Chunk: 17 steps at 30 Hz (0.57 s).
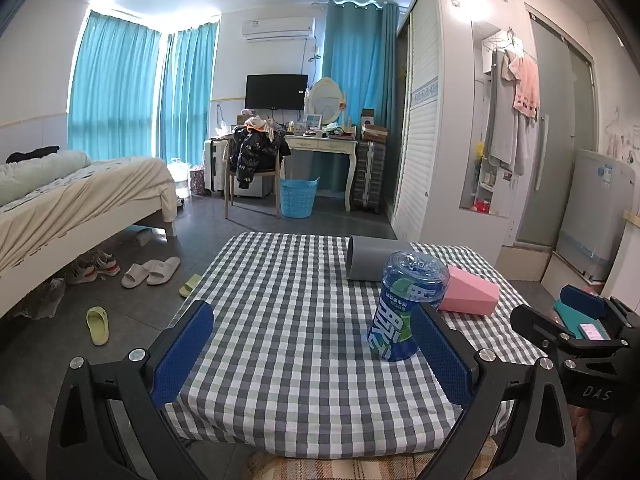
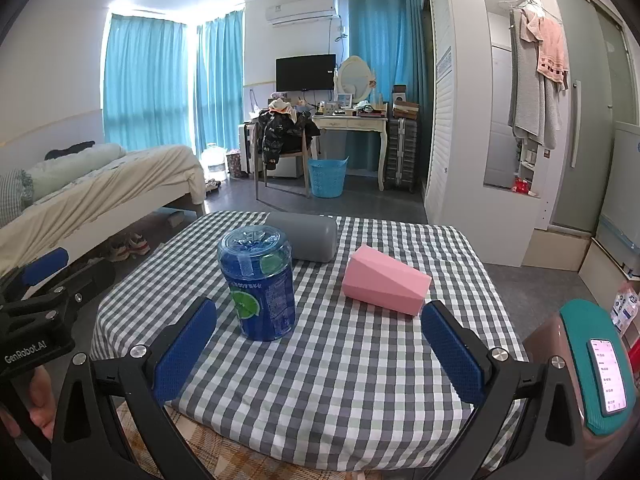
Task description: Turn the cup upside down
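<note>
Writing was sparse but legible in places: the right gripper's black body (image 1: 592, 364), seen at the edge of the left wrist view, carried the letters "DAS", and the left gripper's body (image 2: 36, 332), seen from the right wrist view, read "GenRobot.AI". On the checked tablecloth (image 2: 340, 368) stood a blue cup (image 2: 258, 284) made from a cut drinks bottle, its base uppermost and its printed label upside down; large white Chinese characters ran down the label in the left wrist view (image 1: 404, 304), and beside a lime picture the right wrist view showed small inverted print with what looked like "600", the rest too fine to read. A pink faceted cup (image 2: 386, 282) lay on its side just right of the blue one, and a grey cup (image 2: 306, 240) lay on its side behind them, near the far edge. The left gripper (image 1: 316, 352) hovered over the near edge of the cloth with its blue-padded fingers (image 1: 182, 350) spread wide and holding nothing; the blue cup stood just beside its right-hand pad. The right gripper (image 2: 320, 350) likewise hung with fingers (image 2: 454, 354) wide apart and unloaded, the blue cup ahead to its left. A phone (image 2: 608, 376) with a lit screen lay on a teal surface at far right, its text unreadable.
</note>
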Available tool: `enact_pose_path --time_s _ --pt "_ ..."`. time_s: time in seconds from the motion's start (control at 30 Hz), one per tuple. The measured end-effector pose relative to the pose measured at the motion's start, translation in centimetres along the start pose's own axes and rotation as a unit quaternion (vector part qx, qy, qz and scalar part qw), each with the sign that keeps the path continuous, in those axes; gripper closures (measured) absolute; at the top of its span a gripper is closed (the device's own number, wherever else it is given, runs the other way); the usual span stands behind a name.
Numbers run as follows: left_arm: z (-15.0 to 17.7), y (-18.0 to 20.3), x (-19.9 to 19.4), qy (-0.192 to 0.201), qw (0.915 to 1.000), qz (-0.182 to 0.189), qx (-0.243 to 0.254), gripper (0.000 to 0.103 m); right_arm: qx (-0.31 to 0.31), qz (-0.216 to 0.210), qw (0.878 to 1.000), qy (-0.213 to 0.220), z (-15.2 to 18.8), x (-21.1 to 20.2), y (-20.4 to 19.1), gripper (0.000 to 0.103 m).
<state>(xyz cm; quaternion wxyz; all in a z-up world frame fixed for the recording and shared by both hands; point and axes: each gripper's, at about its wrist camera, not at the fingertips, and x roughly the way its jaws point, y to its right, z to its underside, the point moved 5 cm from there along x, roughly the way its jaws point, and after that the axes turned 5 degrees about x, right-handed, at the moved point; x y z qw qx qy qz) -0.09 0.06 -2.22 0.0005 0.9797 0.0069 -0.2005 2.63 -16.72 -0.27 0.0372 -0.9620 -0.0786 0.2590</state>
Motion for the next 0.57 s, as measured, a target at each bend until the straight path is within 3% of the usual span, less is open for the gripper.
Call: enact_pose_path --time_s 0.57 --pt "0.29 -0.06 0.12 -0.005 1.0 -0.002 0.003 0.001 -0.003 -0.003 1.0 -0.005 0.0 0.39 -0.1 0.0"
